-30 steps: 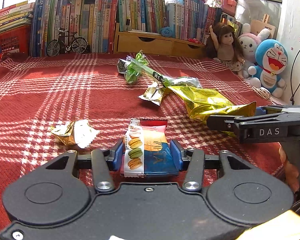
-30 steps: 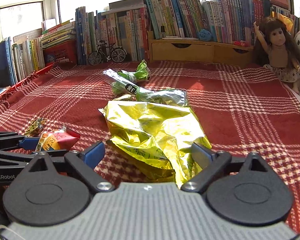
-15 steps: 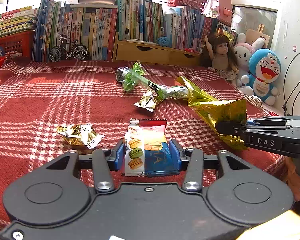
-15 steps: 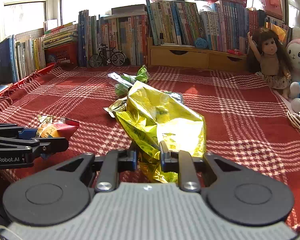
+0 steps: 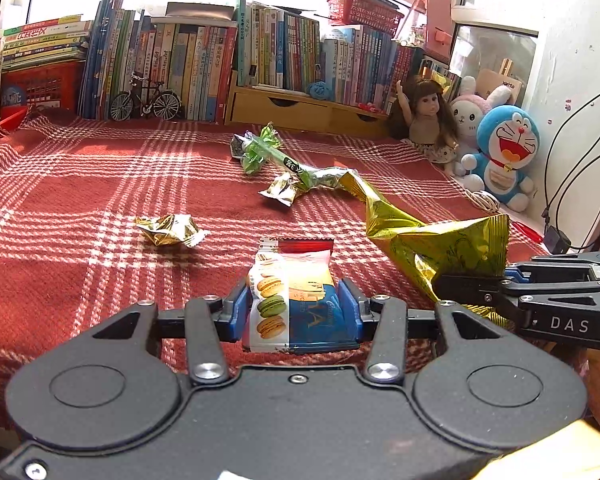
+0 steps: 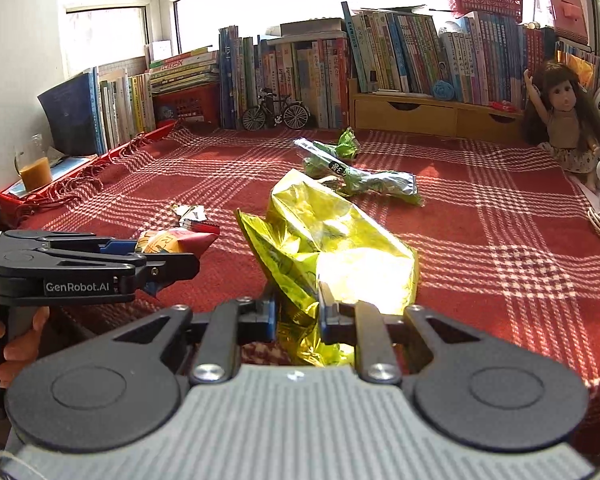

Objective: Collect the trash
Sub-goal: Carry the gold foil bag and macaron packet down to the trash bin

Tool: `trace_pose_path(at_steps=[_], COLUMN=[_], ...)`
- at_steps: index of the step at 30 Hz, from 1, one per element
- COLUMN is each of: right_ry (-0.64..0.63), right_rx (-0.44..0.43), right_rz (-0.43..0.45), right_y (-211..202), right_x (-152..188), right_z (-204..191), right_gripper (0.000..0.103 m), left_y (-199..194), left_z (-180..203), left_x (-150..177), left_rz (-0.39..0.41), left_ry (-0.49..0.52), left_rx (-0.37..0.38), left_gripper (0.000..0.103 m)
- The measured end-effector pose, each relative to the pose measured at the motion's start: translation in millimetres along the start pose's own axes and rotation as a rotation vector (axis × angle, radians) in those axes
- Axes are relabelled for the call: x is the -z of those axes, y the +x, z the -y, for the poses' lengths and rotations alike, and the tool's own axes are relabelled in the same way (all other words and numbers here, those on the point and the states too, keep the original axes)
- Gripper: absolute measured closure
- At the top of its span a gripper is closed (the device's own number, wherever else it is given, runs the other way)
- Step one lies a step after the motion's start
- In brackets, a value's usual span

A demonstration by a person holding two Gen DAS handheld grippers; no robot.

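My left gripper point(image 5: 296, 308) is shut on a macaron snack packet point(image 5: 296, 276), held above the red plaid blanket point(image 5: 80, 208). My right gripper point(image 6: 298, 312) is shut on the crumpled end of a yellow-gold foil bag point(image 6: 328, 232). The bag's far end trails down toward the blanket. In the left wrist view the right gripper point(image 5: 472, 284) grips the bag point(image 5: 428, 240) at the right. In the right wrist view the left gripper point(image 6: 172, 258) holds the packet point(image 6: 172, 240) at the left. A green wrapper point(image 5: 276, 160) and two small gold wrappers point(image 5: 168, 230) point(image 5: 282, 190) lie loose on the blanket.
Rows of books point(image 5: 180, 64), a toy bicycle point(image 5: 146, 98) and a wooden drawer unit point(image 5: 300, 108) line the back. A doll point(image 5: 426, 120) and plush toys point(image 5: 504, 152) sit at the right, with cables point(image 5: 556, 200) beside them. A glass of orange drink point(image 6: 36, 170) stands past the blanket's left edge.
The right gripper's jaws closed on the gold foil bag and lifted its near end off the blanket. Both grippers drew back and rose slightly; the left kept hold of the macaron packet.
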State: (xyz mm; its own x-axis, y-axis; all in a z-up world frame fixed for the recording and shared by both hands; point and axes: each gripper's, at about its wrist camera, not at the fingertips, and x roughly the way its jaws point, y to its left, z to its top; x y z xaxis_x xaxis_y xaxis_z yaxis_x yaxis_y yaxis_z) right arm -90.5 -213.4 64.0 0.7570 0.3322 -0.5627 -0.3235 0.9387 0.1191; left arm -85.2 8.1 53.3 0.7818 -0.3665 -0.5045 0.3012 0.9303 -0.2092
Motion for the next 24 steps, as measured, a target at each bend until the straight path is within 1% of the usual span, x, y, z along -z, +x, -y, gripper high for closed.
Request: trace_pose_path(at_steps=[4, 9, 13, 18, 24], right_ry=[0.017, 0.004, 0.001, -0.002, -0.007], right_rx=[-0.049, -0.061, -0.089, -0.119, -0.151], right_rz=[-0.034, -0.068, -0.099, -0.138, -0.188], right_y=[-15.8, -29.5, -39.6, -45.1, -44.4], right_x=[11.6, 31.0, 41.1, 51.4, 61.7], right_z=[-9.6, -23.1, -30.8, -39.8, -47.0], right_gripper=[0.08, 0.08, 0.08, 0.08, 0.08], left_y=[-16.8, -37.3, -51.5, -55.6, -51.6], left_z=[4.1, 9.2, 12.8, 10.8, 1.9], left_x=[16.5, 34.9, 48.2, 67.8, 85.1], left_rz=[-0.01, -0.019, -0.029, -0.082, -0.147], left_ry=[-0.013, -0.008, -0.002, -0.023, -0.055], left_rx=[0.0, 0.001, -0.003, -0.014, -0.046], left_gripper=[0.06, 0.06, 0.06, 0.06, 0.06])
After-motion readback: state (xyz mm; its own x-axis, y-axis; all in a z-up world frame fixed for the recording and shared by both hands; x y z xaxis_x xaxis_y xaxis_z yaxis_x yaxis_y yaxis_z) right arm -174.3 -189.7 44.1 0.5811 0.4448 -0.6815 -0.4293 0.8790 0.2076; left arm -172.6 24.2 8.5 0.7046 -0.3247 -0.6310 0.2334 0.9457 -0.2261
